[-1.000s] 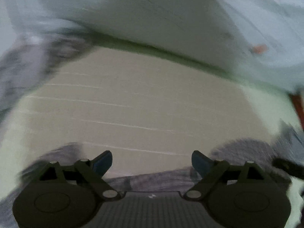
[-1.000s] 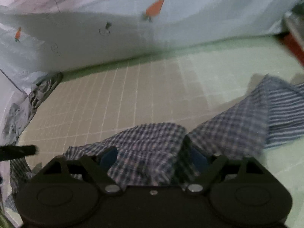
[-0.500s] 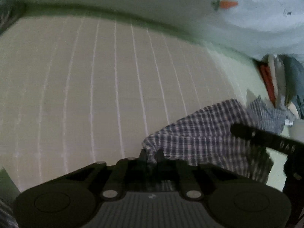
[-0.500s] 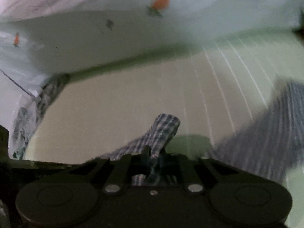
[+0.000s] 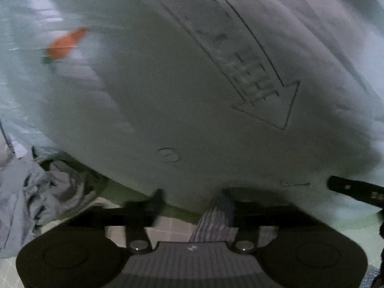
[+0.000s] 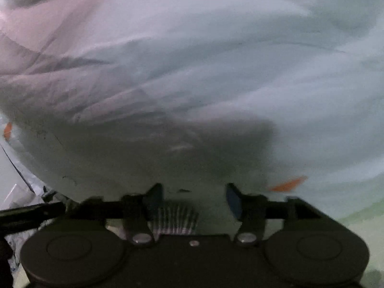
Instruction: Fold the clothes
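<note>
Mostly I see a pale sheet (image 5: pixel 168 110) printed with carrots (image 5: pixel 66 44), filling both views. Beneath it lies crumpled grey clothing (image 5: pixel 28 196), at left. My left gripper (image 5: pixel 192 201) and right gripper (image 6: pixel 194 196) both have fingers spread wide; the plaid shirt (image 5: pixel 213 223) lies between them, ungripped.
</note>
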`<act>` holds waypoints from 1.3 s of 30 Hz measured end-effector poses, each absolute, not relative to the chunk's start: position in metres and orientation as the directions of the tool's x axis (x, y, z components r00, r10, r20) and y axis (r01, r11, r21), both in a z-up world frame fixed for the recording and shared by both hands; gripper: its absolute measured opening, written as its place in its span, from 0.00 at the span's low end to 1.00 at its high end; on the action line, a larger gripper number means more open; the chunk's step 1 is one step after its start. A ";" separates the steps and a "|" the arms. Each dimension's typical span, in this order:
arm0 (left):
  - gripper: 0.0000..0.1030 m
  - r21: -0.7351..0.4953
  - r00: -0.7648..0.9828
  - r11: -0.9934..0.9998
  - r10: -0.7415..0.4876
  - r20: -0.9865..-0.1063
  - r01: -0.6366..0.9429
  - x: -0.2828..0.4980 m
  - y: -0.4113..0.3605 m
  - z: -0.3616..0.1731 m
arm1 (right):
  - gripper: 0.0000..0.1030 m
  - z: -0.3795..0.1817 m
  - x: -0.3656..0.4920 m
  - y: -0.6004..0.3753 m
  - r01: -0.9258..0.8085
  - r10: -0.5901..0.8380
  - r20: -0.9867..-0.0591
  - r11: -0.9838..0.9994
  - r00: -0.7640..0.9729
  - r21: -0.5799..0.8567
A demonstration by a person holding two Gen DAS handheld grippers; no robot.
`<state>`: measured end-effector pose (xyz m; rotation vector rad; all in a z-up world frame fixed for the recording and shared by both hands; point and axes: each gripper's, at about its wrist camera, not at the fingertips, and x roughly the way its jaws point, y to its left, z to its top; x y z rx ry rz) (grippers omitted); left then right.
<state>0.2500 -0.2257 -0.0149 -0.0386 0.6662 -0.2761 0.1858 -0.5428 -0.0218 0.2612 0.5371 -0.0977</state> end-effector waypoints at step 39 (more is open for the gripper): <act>0.06 -0.084 0.455 0.993 -0.036 -0.890 -0.086 -0.021 -0.047 -0.077 | 0.00 -0.149 -0.149 -0.534 0.406 -0.118 -0.839 0.905 0.531 0.130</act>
